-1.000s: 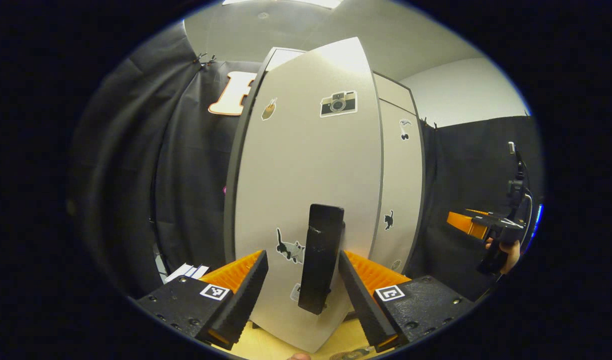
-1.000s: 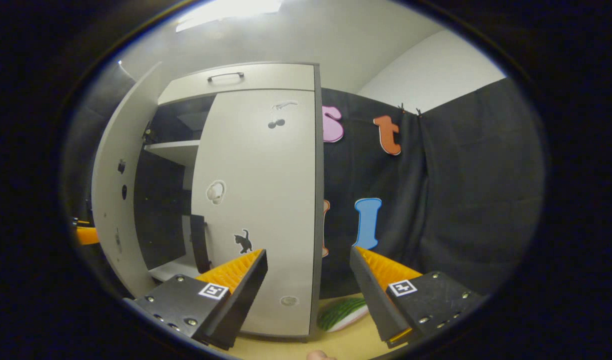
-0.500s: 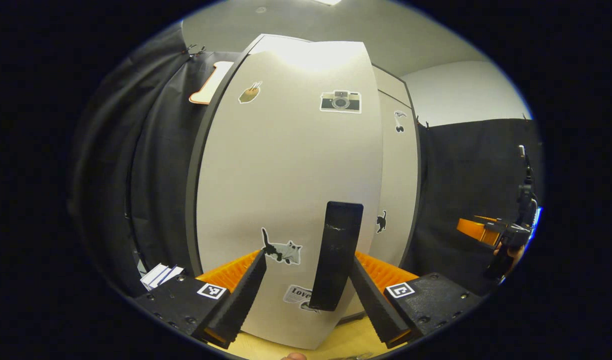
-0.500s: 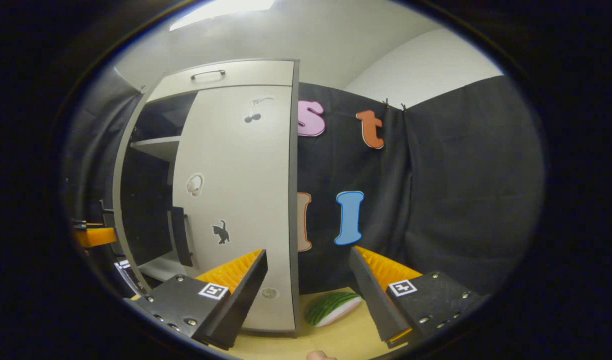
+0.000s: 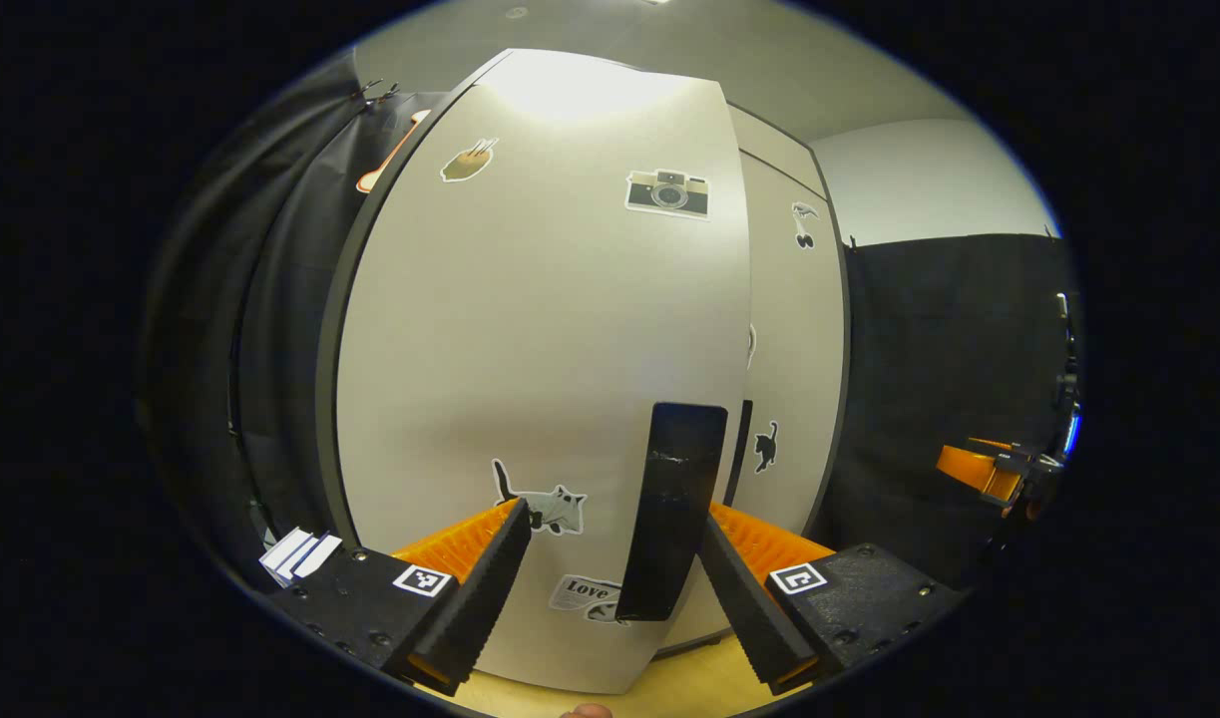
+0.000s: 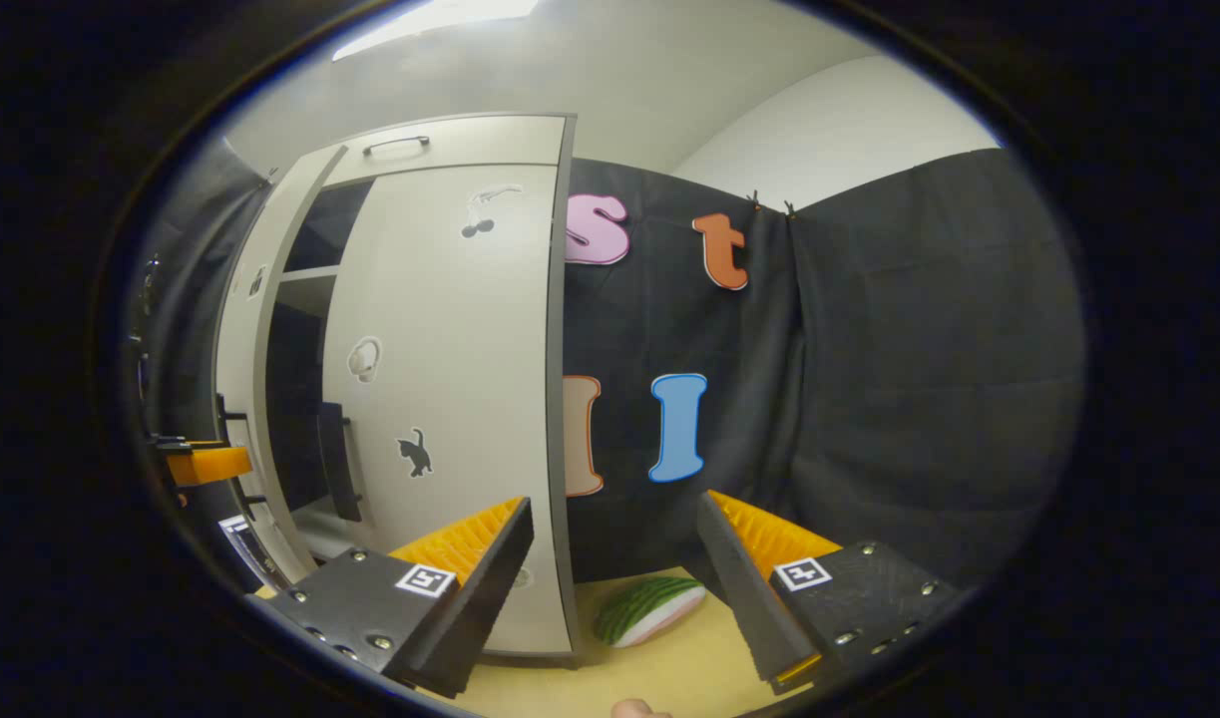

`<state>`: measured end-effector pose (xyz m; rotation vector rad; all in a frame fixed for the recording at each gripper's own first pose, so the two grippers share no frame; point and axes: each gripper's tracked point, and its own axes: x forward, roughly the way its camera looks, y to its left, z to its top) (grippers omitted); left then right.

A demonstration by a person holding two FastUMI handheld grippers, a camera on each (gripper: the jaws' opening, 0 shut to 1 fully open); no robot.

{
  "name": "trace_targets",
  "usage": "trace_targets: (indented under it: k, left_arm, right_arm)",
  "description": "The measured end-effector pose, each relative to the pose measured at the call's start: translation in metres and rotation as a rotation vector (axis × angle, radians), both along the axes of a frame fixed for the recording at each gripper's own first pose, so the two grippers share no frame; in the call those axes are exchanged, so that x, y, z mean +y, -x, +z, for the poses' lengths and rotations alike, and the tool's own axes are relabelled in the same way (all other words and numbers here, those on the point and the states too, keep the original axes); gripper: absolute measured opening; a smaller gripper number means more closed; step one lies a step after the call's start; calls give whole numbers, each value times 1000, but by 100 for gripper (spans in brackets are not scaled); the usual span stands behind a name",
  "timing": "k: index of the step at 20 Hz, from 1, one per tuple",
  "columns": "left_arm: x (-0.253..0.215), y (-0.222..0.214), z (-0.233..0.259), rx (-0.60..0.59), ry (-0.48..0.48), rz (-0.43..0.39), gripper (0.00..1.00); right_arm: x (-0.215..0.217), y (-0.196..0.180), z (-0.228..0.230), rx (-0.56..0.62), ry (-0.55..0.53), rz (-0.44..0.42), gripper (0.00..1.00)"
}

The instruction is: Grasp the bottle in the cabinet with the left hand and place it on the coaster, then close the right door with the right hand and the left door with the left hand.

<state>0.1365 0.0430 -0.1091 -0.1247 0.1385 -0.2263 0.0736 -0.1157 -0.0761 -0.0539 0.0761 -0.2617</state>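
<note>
Watermelon slice (image 6: 649, 610) on the yellow table (image 6: 669, 673), white cards (image 5: 298, 553) at lower left

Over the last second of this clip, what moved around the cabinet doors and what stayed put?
The left door swung further toward closed; in the right gripper view the dark gap beside the right door narrowed. The left gripper stayed open around the door's black handle, pushing forward with it. The right gripper stayed open and empty, drifting slightly right. The right door stayed shut and the watermelon slice stayed on the table.
</note>
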Motion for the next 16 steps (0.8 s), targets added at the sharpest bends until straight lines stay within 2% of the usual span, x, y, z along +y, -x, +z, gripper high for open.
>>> trace_targets:
  k: [8,16]
  left_arm:
    - [-7,-24,-5,2,-9,-1,100]
    - [-12,-42,-9,-4,-65,11,100]
  right_arm:
    - [-17,-1,-6,13,-5,-28,100]
    - [-24,-7,-9,17,-2,-38,100]
